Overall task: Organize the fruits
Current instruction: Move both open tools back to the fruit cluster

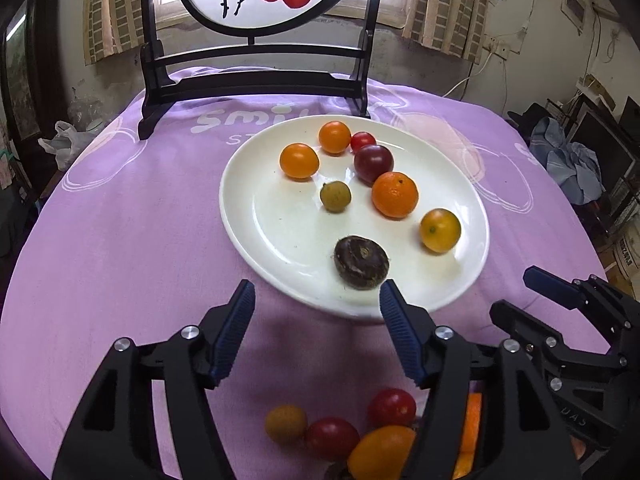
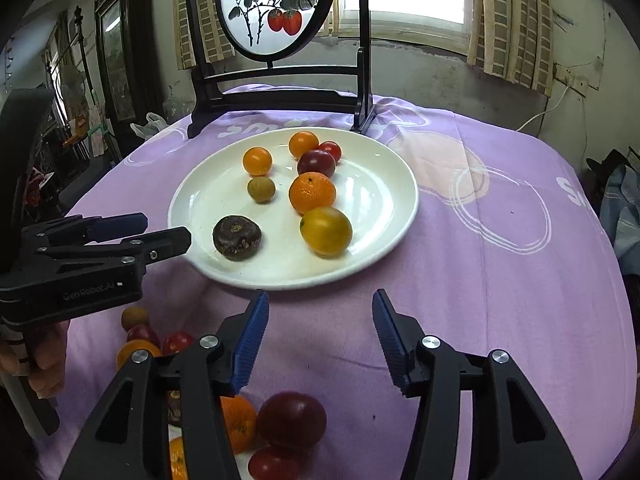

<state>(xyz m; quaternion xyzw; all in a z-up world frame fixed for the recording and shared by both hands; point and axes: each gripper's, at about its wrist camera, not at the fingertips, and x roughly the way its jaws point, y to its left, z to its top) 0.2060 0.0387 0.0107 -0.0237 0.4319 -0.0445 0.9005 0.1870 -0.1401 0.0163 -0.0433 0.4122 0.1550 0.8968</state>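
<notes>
Nearest me, a loose pile of fruit (image 2: 280, 428) lies on the purple-covered worktop (image 2: 500, 280), not yet sorted. Eight pieces sit on the white plate (image 2: 384, 240). My left gripper (image 1: 316, 300) and right gripper (image 2: 318, 312) hover near its front rim, jaws apart and empty; I judge the job about half done.

"genrobot.ai" printed white on side of left gripper (image 2: 136, 236) body. purple tablecloth (image 1: 120, 220) carries white lettering "smil…", rest hidden behind plate (image 1: 248, 184); smaller line beneath starts "st". round painted screen (image 2: 276, 4) bears dark characters at top, too small to read.
</notes>
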